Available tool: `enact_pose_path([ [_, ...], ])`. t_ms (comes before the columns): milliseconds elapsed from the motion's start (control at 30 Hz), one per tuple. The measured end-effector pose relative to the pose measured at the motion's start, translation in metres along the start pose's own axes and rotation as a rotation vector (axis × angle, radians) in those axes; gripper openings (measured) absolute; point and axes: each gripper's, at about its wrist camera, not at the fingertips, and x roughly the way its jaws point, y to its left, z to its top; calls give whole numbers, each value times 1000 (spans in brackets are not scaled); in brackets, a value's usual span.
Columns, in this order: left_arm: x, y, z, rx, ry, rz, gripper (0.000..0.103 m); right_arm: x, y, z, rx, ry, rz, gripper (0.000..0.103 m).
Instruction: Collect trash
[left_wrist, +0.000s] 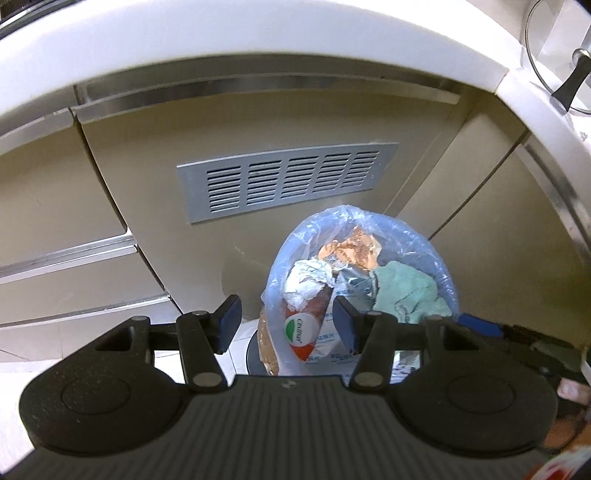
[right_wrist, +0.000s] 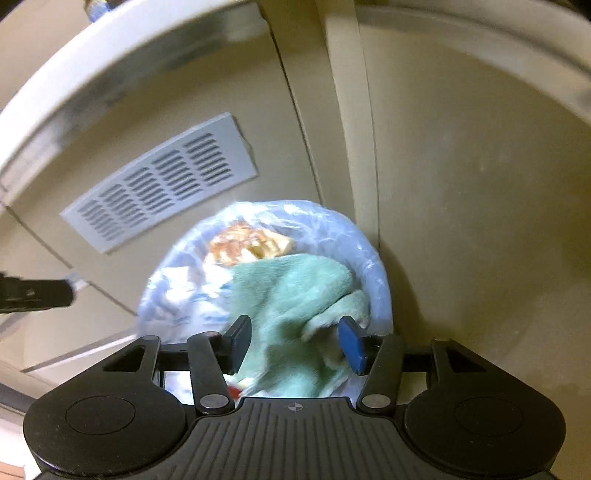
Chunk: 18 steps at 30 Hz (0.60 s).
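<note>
Already the bin (left_wrist: 364, 273) holds wrappers (left_wrist: 306, 280) and a green cloth (right_wrist: 291, 295); both tongs, left (left_wrist: 286, 325) and right (right_wrist: 295, 341), hang released, grasping nothing.

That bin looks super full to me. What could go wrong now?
The round bin with the thin blue plastic liner is heaped to its rim, so more trash might slide out onto the floor.

The crumpled green cloth lies on top between the open right gripper fingers; it could catch on them and be dragged out.

The open left gripper hangs near the liner's edge and might snag or tear it.
</note>
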Motion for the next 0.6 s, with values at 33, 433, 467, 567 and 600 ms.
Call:
enact_pose_path([
  [33,-4,-1,0,-2,-5,1,51,-5,1,0,2,3,10,53],
  [433,-87,-17,-13,29,-58,24,52,-88,18,2,-89,39,65,62],
  [467,-94,-19,-14,37,-62,22,52,-96,19,2,-98,30,62,62],
  [567,-114,-24,-14,72,-66,10,53,-117,21,3,-82,32,78,62],
  [600,-120,-25,-13,89,-67,3,53,-123,21,4,-64,45,86,62],
])
